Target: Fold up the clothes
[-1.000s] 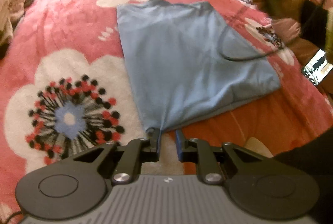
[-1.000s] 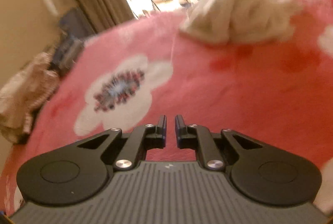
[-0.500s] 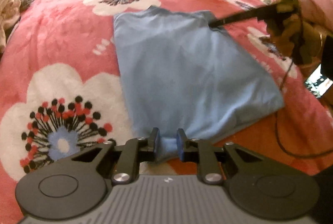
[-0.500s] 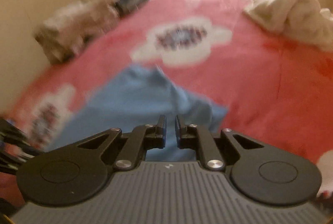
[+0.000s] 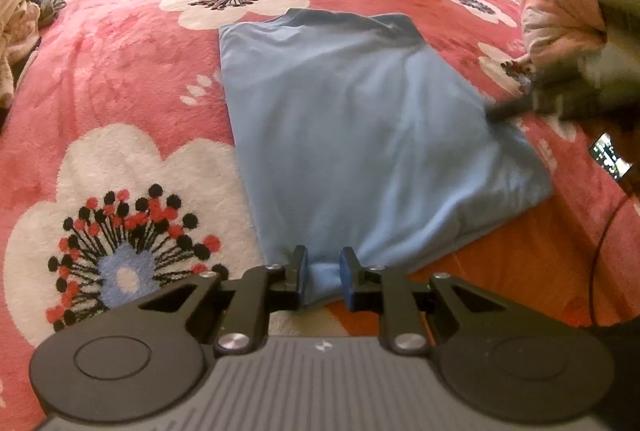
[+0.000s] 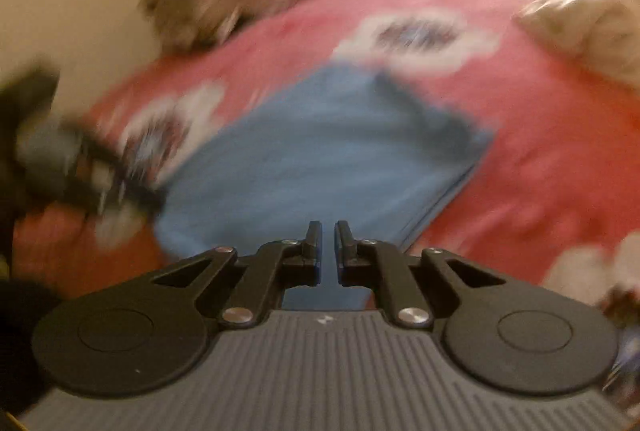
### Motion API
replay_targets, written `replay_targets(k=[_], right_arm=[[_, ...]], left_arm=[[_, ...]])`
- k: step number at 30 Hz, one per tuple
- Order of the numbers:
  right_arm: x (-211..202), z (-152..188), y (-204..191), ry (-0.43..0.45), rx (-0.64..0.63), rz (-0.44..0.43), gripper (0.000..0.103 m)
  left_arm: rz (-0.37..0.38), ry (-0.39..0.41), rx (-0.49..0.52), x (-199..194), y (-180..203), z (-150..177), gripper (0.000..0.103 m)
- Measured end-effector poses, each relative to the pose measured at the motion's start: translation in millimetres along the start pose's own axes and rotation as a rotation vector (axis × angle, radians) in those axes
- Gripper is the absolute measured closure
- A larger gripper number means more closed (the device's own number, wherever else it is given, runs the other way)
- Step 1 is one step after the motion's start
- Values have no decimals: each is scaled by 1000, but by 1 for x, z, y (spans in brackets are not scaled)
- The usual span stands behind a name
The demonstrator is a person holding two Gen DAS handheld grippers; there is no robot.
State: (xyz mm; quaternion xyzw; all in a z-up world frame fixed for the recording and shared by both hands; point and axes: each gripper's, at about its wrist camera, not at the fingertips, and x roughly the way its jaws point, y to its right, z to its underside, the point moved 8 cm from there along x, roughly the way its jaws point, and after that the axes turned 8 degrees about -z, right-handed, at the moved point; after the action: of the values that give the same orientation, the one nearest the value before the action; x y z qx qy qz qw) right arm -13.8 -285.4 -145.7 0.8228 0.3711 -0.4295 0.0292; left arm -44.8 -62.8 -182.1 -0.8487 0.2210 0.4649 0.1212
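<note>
Blur smears the whole right-wrist view, so the heap at its upper left stays unreadable. The right gripper point(image 6: 328, 231) has its fingers nearly together with nothing between them; in the left view it is only a dark streak at the shirt's right edge. The shirt point(image 5: 360, 119), plain light blue, lies folded flat mid-frame on the pink flowered blanket point(image 5: 120, 51). The left gripper point(image 5: 323, 263) is clamped on its near corner, bunching cloth there.
</note>
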Motion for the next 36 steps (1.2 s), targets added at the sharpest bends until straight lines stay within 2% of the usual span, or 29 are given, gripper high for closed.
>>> replay_targets(k=[1,3,4,5,7,10,13,15,17,18,20,23,24,26,30,36], right_arm=[[5,14,-1,-39,1,19,99],[-11,34,9,-33,111,34,100],[-21,41,16,-45,150,80,100],[-30,42,14,-46,145,108,95],[-47,40,4,-35,108,133,95],[-50,12,-30,42,25,66,95],[-22,-9,-62,90,-53,-12,95],[10,-4,-74,42,-64,-67,95],[35,17,-75,-71,-122,-49,97],[37,30,-75,-111,-167,-21,99],[21,41,-69,-142,-132,-3,100],[-3,40,-72,-195,-151,56,99],[-8,35,-78,-199,-175,57,98],[-8,21,-90,-155,-212,13,98],[27,2,-113,-64,-225,-80,98],[47,43,-104,-229,-188,-87,98]], left_arm=[[-3,-1,4,-1,0,1,84],[-9,-1,12,-2,0,2,84],[-10,2,14,-5,-1,2,84],[-10,8,16,-7,-1,2,84],[-10,22,25,-13,0,0,84],[-20,40,55,-15,5,-3,82],[-35,31,78,-10,10,-2,82],[-45,21,85,-4,9,3,81],[-46,32,97,-3,8,7,80],[-41,36,101,-3,8,8,80],[-31,43,106,-3,6,9,80],[-18,46,117,-2,5,9,80],[-17,47,124,-2,5,9,80],[-17,50,137,-3,6,10,80],[-20,50,147,-4,6,12,80],[15,57,121,-4,0,13,80]])
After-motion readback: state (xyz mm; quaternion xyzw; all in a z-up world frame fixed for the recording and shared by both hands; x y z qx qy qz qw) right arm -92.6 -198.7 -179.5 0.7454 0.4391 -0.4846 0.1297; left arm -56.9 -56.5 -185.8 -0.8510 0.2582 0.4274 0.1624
